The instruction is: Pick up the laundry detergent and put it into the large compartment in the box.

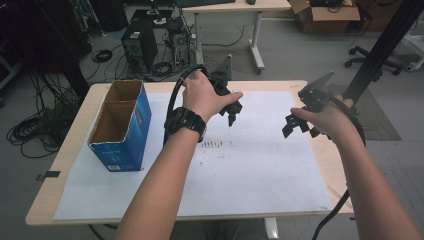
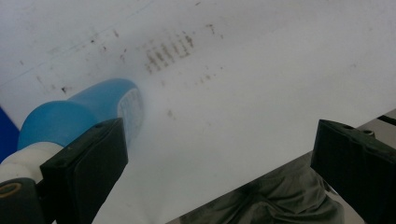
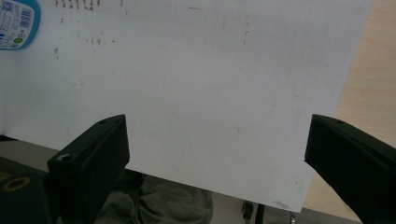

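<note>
Both your grippers stand with jaws wide apart and nothing between them. Your left gripper (image 1: 231,111) hovers over the white sheet (image 1: 260,165); a blue bottle (image 2: 88,109) lies on it just beyond the left-hand finger (image 2: 88,163). Your right gripper (image 1: 300,125) hangs well apart from it.

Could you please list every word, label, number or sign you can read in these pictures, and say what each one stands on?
No text can be read.
Label on the blue bottle: small print, blurred in the left gripper view.
The same label in the right gripper view: rows of tiny print and a barcode-like patch, too small to read.
Blue cardboard box: a pale printed patch low on its front, too small to read.
White paper sheet: only dark smudge marks, no writing.
</note>
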